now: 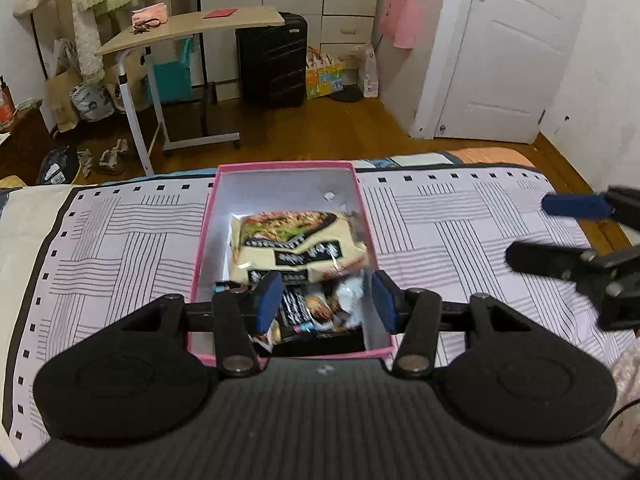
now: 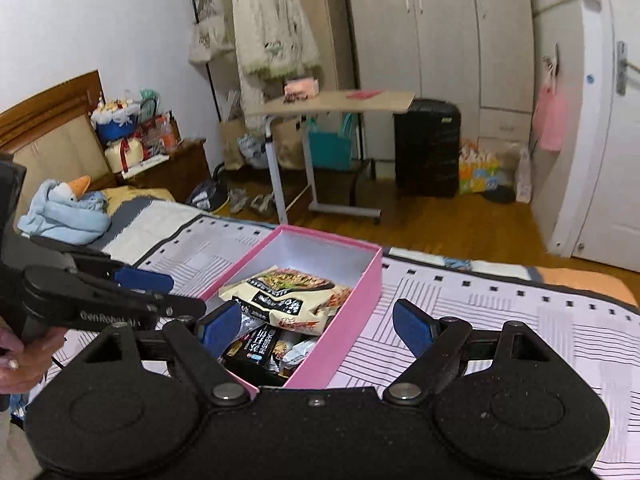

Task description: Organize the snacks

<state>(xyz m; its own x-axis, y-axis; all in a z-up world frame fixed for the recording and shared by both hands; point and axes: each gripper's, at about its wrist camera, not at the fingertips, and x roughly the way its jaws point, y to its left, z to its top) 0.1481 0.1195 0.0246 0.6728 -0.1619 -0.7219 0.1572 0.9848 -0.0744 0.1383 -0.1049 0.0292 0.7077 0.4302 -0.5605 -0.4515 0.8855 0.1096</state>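
A pink box [image 1: 280, 167] with a white inside lies on the striped bedsheet [image 1: 120, 240]. In it a cream noodle packet [image 1: 296, 244] rests on several smaller dark and silver snack packets [image 1: 304, 308]. My left gripper [image 1: 326, 300] hovers over the box's near end, open, with nothing between its blue pads. My right gripper [image 1: 560, 232] is off to the right above the sheet. In the right wrist view the right gripper [image 2: 316, 326] stands wide open over the box [image 2: 352, 304] and the noodle packet [image 2: 288, 296], holding nothing. The left gripper [image 2: 180, 292] enters from the left.
A person's hand [image 2: 24, 356] holds the left tool. A blue plush toy [image 2: 68, 212] lies at the bed's head. Beyond the bed stand a rolling side table [image 1: 192, 28], a black suitcase [image 1: 272, 60], a wardrobe and a white door [image 1: 512, 48].
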